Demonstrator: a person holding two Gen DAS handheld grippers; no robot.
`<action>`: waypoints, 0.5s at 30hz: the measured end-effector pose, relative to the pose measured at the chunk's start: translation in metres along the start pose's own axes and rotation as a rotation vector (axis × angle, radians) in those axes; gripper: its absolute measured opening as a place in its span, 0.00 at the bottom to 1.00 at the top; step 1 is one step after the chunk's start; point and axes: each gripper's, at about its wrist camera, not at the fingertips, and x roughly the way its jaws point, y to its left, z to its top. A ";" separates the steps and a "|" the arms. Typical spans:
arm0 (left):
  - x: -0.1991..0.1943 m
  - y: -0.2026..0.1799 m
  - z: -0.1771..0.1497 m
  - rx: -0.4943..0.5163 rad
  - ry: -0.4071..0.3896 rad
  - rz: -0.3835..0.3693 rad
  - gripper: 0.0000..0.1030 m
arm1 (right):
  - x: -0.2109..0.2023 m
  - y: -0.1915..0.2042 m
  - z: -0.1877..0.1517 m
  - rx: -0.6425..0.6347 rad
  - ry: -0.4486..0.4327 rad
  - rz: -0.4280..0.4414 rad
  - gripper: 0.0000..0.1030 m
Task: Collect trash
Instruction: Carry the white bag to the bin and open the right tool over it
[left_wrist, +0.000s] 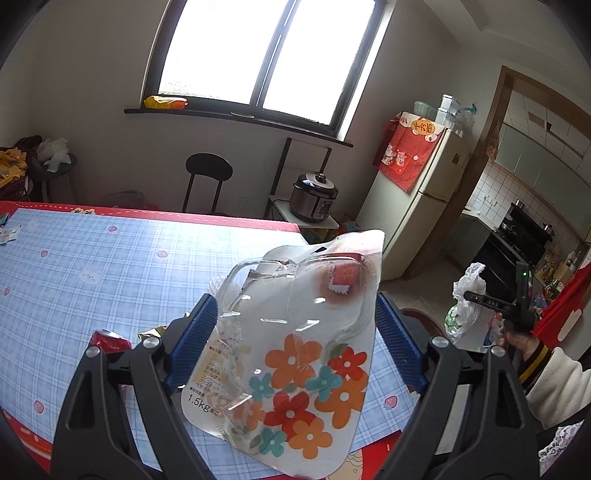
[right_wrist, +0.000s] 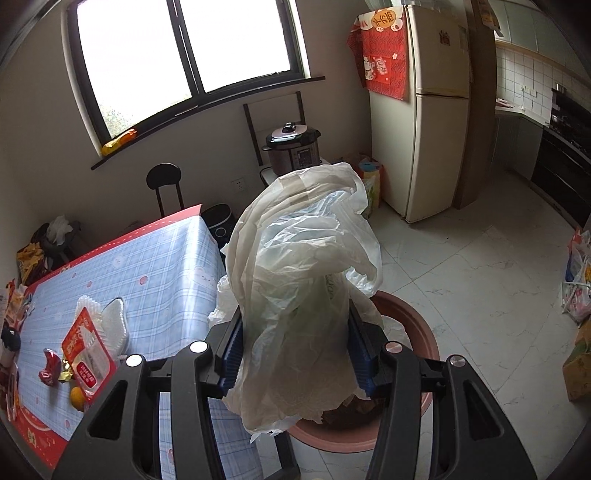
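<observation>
Our left tongs (left_wrist: 295, 328) stand wide, their blue pads pressed on both edges of a clear blister pack (left_wrist: 295, 350) with a flowered card. We hold the pack tilted above the worktop's (left_wrist: 110, 258) near right corner. Beside the left pad, on the worktop, lie a red wrapper (left_wrist: 109, 341) and a bit of gold foil (left_wrist: 153, 332).

Our right tongs (right_wrist: 295, 350) stand about half open, gripping a bunched white bag (right_wrist: 303, 280) that billows up above the pads. The bag hangs off the worktop's right edge, over a pink bin (right_wrist: 413, 332) on the floor. Dark scraps show inside the bin, under the bag. In the left view the right tongs and bag appear beyond that edge, held by a hand (left_wrist: 517, 341) in a white sleeve.

More trash lies near the worktop's near left corner: a red-and-white packet (right_wrist: 86, 354), a foil tray (right_wrist: 112, 325) and paper cups (right_wrist: 88, 306).
</observation>
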 end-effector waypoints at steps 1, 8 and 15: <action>0.001 -0.003 0.000 0.002 0.003 0.005 0.83 | 0.003 -0.004 0.001 0.003 0.002 -0.001 0.49; 0.012 -0.027 0.002 0.031 0.021 0.011 0.83 | 0.024 -0.026 0.012 0.026 0.002 -0.007 0.65; 0.034 -0.065 0.004 0.098 0.047 -0.041 0.83 | 0.012 -0.036 0.018 0.023 -0.038 0.005 0.87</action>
